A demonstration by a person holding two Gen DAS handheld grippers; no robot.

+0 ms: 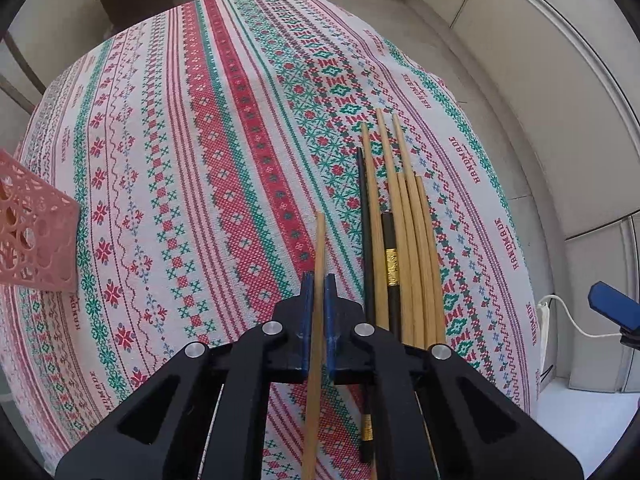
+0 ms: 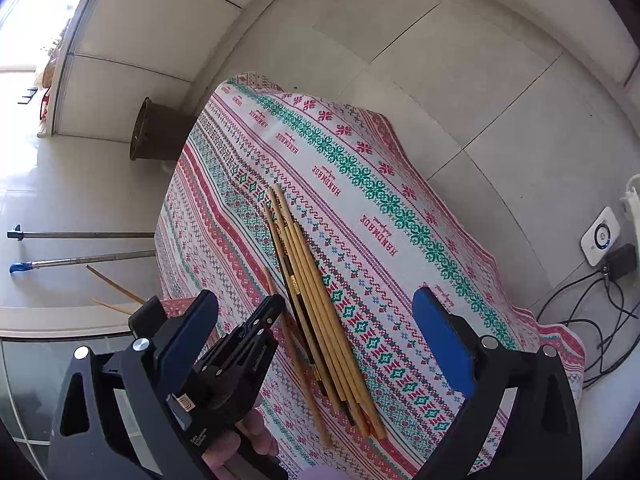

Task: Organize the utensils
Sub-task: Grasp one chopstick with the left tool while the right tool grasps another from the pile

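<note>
My left gripper is shut on one wooden chopstick, held along its fingers just above the patterned tablecloth. To its right lies a bundle of several wooden chopsticks with black chopsticks among them. A pink perforated basket stands at the left edge. In the right wrist view my right gripper is open and empty, high above the bundle. The left gripper shows there with its chopstick beside the bundle.
The cloth covers a small table over a tiled floor. A dark pot stands on the floor behind it. Two chopsticks stick out at the left. Cables and a white device lie at the right.
</note>
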